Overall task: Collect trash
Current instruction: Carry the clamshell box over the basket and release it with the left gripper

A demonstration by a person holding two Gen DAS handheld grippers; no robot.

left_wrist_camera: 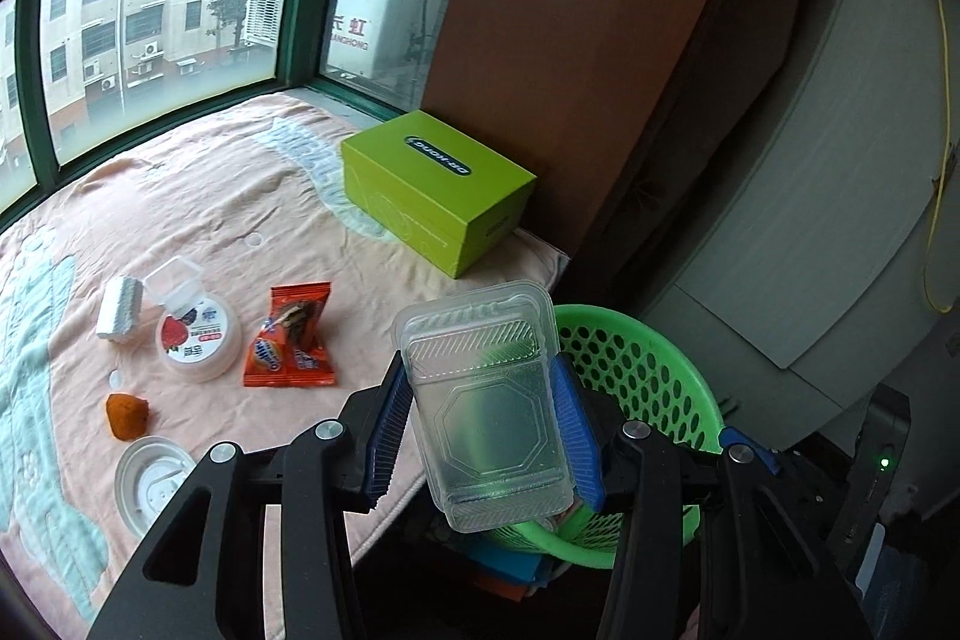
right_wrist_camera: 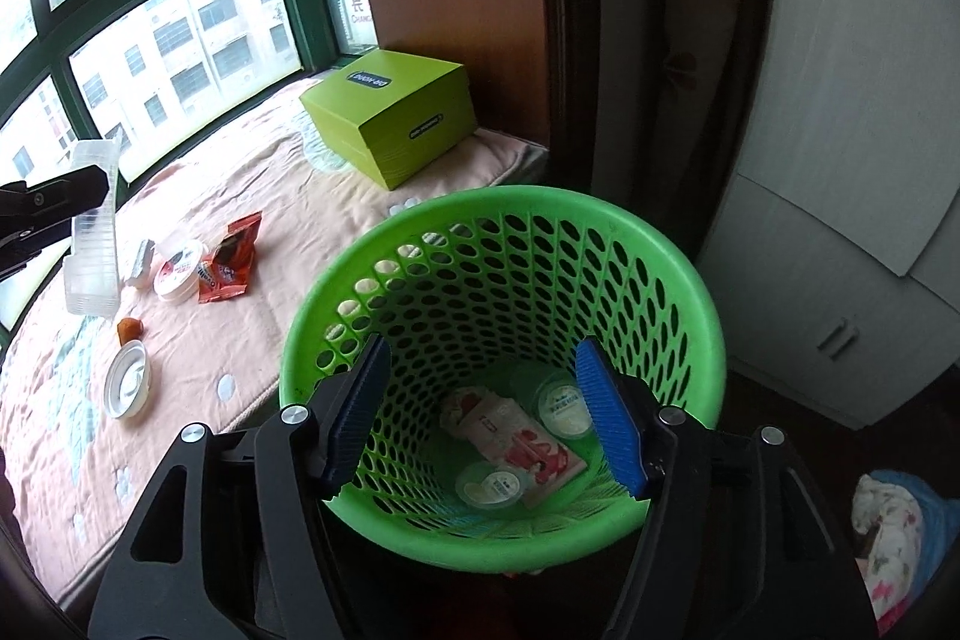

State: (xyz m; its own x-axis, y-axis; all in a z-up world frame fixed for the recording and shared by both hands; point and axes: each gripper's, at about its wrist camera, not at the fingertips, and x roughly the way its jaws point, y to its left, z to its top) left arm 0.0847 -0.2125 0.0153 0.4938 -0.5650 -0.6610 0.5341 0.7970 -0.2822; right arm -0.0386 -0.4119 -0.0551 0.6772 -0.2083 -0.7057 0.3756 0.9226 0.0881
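The left hand-held gripper (left_wrist_camera: pixel 483 421) grips a clear plastic tray (left_wrist_camera: pixel 486 400) between its blue pads (left_wrist_camera: pixel 387 430), which press on the tray's long sides. The tray is held tilted, with its far end over the near rim of the green basket (left_wrist_camera: pixel 654 370), which sits at about 3 o'clock of the gripper in the left wrist view.

The right hand-held gripper (right_wrist_camera: pixel 486 418) hangs over the mouth of the same basket (right_wrist_camera: pixel 690 280) with its jaws apart and nothing between the pads; the open basket shows through the gap. At the bottom of the basket lie a printed paper packet (right_wrist_camera: pixel 516 436) and two round lidded cups (right_wrist_camera: pixel 564 406), one at about 1 o'clock of the packet and one at 7 o'clock.

The basket stands just off the edge of a bed covered with a pink blanket (left_wrist_camera: pixel 210 196). On the blanket, at 9 to 10 o'clock of the held tray, lie an orange snack wrapper (left_wrist_camera: pixel 291 340), a round white tub (left_wrist_camera: pixel 198 343) with a small clear cup (left_wrist_camera: pixel 174 283) leaning on it, a white foam block (left_wrist_camera: pixel 120 310), an orange-brown lump (left_wrist_camera: pixel 126 415) and a white cup lid (left_wrist_camera: pixel 150 481). A lime-green box (left_wrist_camera: pixel 438 190) sits at 12 o'clock, near a brown panel (left_wrist_camera: pixel 588 40) by the window (left_wrist_camera: pixel 162 22).
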